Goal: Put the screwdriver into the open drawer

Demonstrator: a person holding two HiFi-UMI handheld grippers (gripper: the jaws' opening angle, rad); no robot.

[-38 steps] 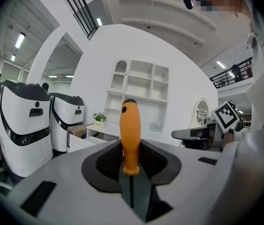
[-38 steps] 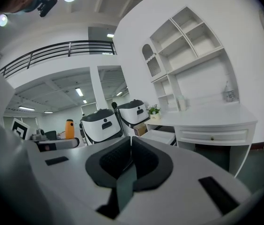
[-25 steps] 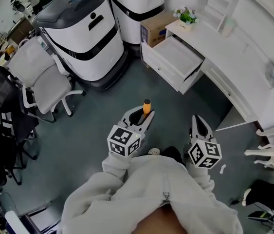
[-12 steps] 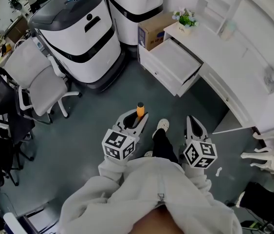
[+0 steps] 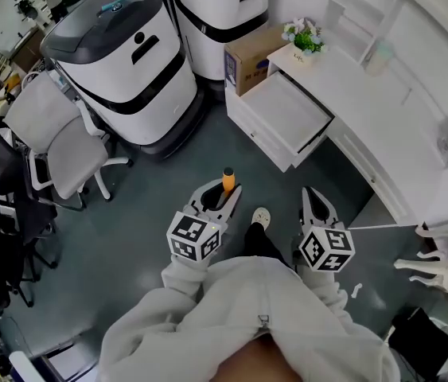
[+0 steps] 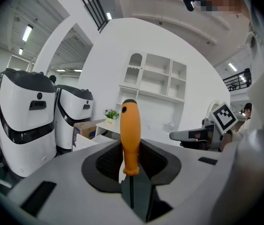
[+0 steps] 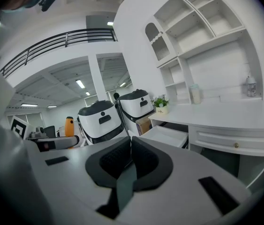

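Grey floor (image 5: 152, 181) separating me from open drawer (image 5: 287, 111) at desk (image 5: 359, 78) corner. Left tool (image 5: 220, 197) clamping my screwdriver (image 5: 227, 178); right tool (image 5: 313, 197) closed, empty. Needing firm grip, handle up.

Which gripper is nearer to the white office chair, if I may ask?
Left. In the head view the left gripper, holding the screwdriver, lies right of the white office chair; the right gripper lies farther right.

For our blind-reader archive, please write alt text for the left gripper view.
The left gripper holds an orange-handled screwdriver upright by its shaft. Behind stand two white machines, an open drawer and white shelves.
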